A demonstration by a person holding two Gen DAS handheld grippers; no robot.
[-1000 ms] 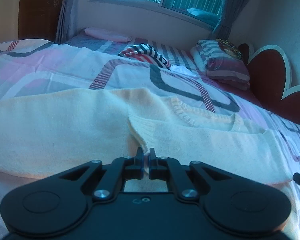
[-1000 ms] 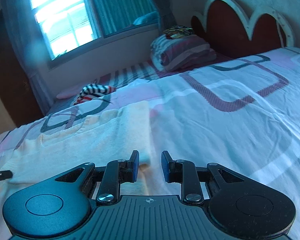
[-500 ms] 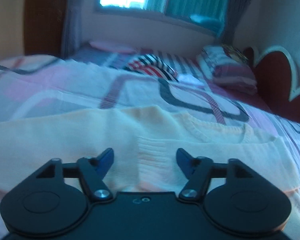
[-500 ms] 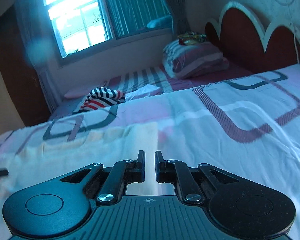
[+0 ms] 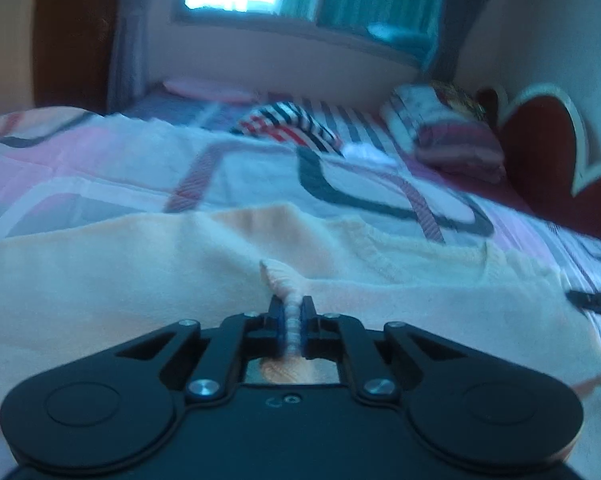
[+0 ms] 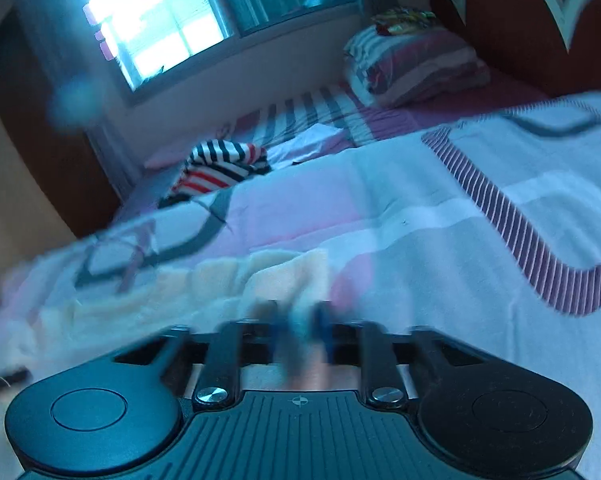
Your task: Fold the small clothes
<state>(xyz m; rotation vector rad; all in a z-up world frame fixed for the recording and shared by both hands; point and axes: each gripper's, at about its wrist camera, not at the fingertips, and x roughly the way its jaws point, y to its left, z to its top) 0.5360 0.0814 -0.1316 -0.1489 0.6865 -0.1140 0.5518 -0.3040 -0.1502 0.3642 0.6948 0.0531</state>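
A cream knit sweater (image 5: 140, 272) lies spread across the patterned bedspread (image 5: 100, 168). My left gripper (image 5: 291, 316) is shut on a pinched ridge of the sweater's knit cloth near its middle. In the right wrist view the sweater's end (image 6: 260, 276) lies just ahead of my right gripper (image 6: 300, 320), whose fingers are blurred, close together, and seem to pinch the sweater's edge. The right gripper's tip also shows at the right edge of the left wrist view (image 5: 596, 300).
A striped red, white and black garment (image 5: 288, 124) lies farther back on the bed. Folded pillows (image 5: 452, 136) sit by the red headboard (image 5: 548, 148). A window (image 6: 156, 28) and wall stand beyond the bed.
My left gripper opened half a second ago and has closed again on a fold of the sweater. My right gripper narrowed onto the sweater's edge and is moving, blurring the view.
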